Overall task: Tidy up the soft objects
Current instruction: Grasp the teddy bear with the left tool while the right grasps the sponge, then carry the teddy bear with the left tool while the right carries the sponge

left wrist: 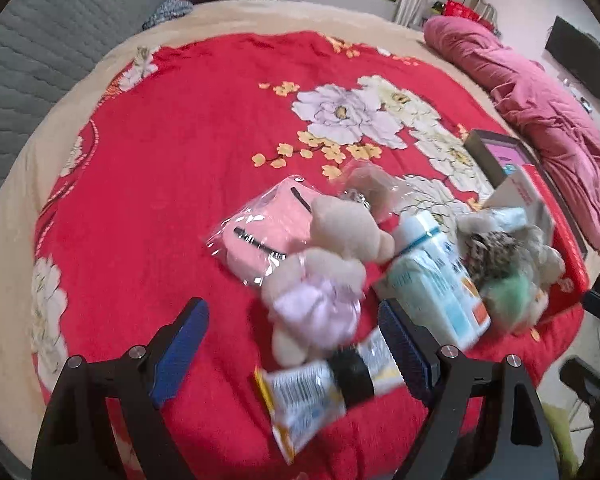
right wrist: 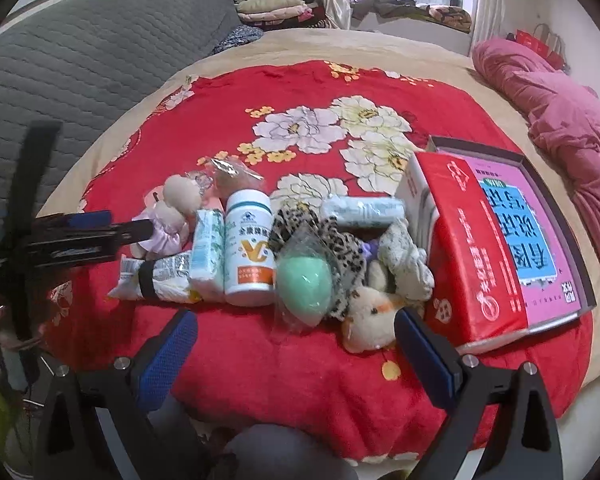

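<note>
Red floral blanket (left wrist: 172, 184) fills the left wrist view, where the left gripper (left wrist: 294, 344) hangs wide open and empty over a motion-blurred plush doll in a lilac dress (left wrist: 320, 300) and a tube (left wrist: 320, 392), with the pile further right smeared and partly cut off. Right wrist view: right gripper (right wrist: 296, 344) also wide open, holding nothing, near a white bottle (right wrist: 248, 248), green egg in plastic (right wrist: 306, 284) and a small plush (right wrist: 374, 316) half hidden beside the red box (right wrist: 472, 248).

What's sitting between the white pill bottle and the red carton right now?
In the right wrist view, between the white pill bottle and the red carton lie a bagged green sponge, a leopard-print cloth, a pale floral plush and a white-orange plush.
</note>
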Available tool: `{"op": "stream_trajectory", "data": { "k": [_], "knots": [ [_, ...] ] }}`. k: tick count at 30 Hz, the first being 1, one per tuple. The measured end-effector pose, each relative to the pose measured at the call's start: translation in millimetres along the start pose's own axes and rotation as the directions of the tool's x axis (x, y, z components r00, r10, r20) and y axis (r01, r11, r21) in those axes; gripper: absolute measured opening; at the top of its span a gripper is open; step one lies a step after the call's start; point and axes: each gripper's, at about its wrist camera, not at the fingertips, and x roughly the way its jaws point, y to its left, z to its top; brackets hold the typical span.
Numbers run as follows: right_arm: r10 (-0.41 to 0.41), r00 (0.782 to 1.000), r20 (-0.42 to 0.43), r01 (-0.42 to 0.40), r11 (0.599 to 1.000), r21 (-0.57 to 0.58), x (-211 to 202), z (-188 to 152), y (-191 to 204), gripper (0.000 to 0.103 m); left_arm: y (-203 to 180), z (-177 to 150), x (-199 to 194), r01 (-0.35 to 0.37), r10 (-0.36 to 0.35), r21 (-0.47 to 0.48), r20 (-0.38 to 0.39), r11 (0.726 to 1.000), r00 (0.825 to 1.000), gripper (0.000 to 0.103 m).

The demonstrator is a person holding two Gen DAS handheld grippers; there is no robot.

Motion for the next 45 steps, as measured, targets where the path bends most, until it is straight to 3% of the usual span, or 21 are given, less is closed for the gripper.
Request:
{"op": "stream_trajectory", "data": {
  "k": [7,9,11,15,22,25,27,29,31,37,45],
  "knots": [
    [-0.018,1.0,-0.014,0.018,1.0,0.013,18.0,11.7,0.1,0.099,-7.3,7.4,17.8,-0.075,0.075,0.014,-0.021,0.997,0.997,0.087],
    [-0.034,0.999,-0.039,0.035,0.999,0.018,28.4,15.0,0.9,0.099,-8.5,8.3,19.0,-0.067,0.067,0.008,-0.033,0.998,0.997,0.07],
    [-0.045,0.998,-0.048,0.045,0.999,0.012,36.0,16.9,1.1,0.097,-9.6,8.4,19.3,-0.043,0.043,-0.004,-0.044,0.999,0.998,0.065],
    [-0.134,0.987,-0.088,0.13,0.99,-0.051,51.7,18.5,7.8,0.078,-15.2,7.5,18.1,-0.053,0.054,0.01,-0.038,0.999,0.998,0.058],
    [-0.19,0.976,-0.108,0.173,0.974,-0.144,69.9,11.1,20.8,0.054,-23.2,5.4,17.8,-0.066,0.068,0.048,-0.04,0.997,0.997,0.055],
    [-0.195,0.972,-0.132,0.176,0.974,-0.142,80.0,10.0,18.1,0.054,-19.8,5.3,20.9,-0.047,0.048,0.028,-0.051,0.999,0.998,0.054],
    [-0.18,0.974,-0.135,0.162,0.978,-0.13,84.2,9.1,15.1,0.054,-19.9,5.2,21.9,-0.044,0.046,0.027,-0.05,0.999,0.998,0.053],
    [-0.157,0.979,-0.132,0.141,0.982,-0.124,85.6,9.0,13.7,0.044,-18.5,5.0,23.5,-0.029,0.03,0.012,-0.057,1.0,0.998,0.051],
    [-0.118,0.985,-0.127,0.106,0.989,-0.101,84.3,8.8,9.5,0.041,-16.8,5.3,24.9,-0.017,0.017,-0.007,-0.059,1.0,0.998,0.049],
    [0.041,0.995,-0.095,-0.037,0.999,0.037,62.6,12.4,-12.9,0.041,-6.6,4.4,20.4,0.036,-0.04,-0.07,-0.054,0.997,0.998,0.045],
    [0.107,0.994,-0.038,-0.104,0.992,0.076,33.6,20.9,-23.6,0.04,-2.7,6.7,-2.6,0.075,-0.076,-0.101,-0.003,0.992,0.997,0.044]
  ]
}}
